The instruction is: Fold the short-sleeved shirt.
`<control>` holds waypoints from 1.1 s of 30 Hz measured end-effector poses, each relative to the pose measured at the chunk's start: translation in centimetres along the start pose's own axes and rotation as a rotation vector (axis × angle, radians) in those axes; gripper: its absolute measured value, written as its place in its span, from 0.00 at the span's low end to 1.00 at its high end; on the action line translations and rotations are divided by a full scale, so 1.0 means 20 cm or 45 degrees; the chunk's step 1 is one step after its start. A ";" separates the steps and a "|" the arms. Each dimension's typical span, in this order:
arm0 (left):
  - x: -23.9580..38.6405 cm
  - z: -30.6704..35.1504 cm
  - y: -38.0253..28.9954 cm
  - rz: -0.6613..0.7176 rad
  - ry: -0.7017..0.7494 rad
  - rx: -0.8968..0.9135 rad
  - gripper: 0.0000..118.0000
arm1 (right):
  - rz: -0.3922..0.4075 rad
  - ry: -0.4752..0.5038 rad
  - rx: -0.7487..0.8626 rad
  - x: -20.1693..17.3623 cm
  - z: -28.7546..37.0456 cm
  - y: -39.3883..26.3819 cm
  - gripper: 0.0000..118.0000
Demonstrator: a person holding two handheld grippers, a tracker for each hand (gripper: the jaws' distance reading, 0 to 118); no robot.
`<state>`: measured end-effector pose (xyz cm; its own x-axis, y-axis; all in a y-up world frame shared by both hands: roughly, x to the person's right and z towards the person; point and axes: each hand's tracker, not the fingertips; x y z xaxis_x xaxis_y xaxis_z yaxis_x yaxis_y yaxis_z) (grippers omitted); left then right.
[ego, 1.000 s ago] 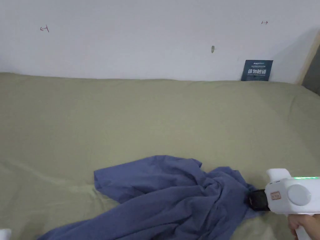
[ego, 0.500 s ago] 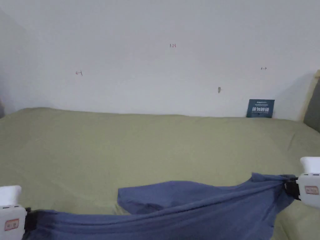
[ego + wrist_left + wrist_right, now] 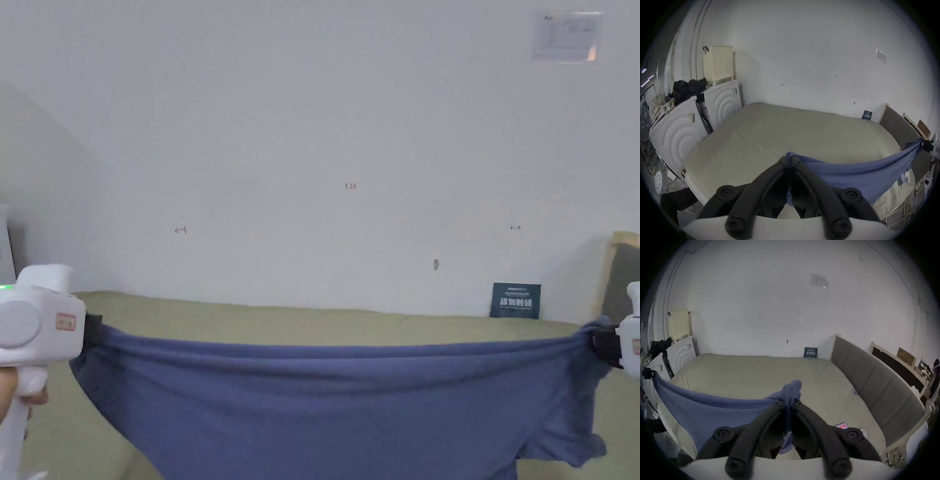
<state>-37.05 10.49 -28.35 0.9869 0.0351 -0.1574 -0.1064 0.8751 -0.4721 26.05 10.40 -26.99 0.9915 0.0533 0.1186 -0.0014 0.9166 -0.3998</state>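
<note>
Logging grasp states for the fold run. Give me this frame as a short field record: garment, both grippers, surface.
garment: blue short-sleeved shirt, stretched between the two grippers, hanging above the bed
left gripper: jaws closed on one end of the shirt's top edge
right gripper: jaws closed on the other end, fabric bunched past the tips
shirt state: unfolded, top edge taut with a slight sag, one sleeve drooping near the right gripper
surface: bed with green sheet

Bedroom: bed (image 3: 325, 315), padded headboard (image 3: 875, 386)
</note>
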 end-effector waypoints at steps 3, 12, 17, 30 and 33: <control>0.05 -0.02 0.11 0.002 0.006 0.026 0.02 | 0.005 -0.028 0.032 0.01 -0.02 0.10 0.05; 0.22 -0.28 0.46 -0.038 0.100 0.092 0.02 | 0.010 -0.106 0.057 -0.01 -0.27 0.43 0.05; 0.31 -0.48 0.60 -0.057 0.175 0.128 0.02 | 0.024 -0.157 0.066 -0.07 -0.49 0.58 0.05; 0.38 -0.96 0.61 -0.110 0.227 0.108 0.02 | 0.115 -0.244 0.058 -0.24 -1.00 0.60 0.05; 0.38 -1.04 0.48 -0.154 0.247 0.064 0.02 | 0.101 -0.239 0.013 -0.25 -1.06 0.46 0.05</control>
<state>-33.13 9.22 -52.08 0.9497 -0.1610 -0.2686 0.0223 0.8903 -0.4548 23.82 10.22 -50.55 0.9467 0.1974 0.2545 -0.0808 0.9105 -0.4055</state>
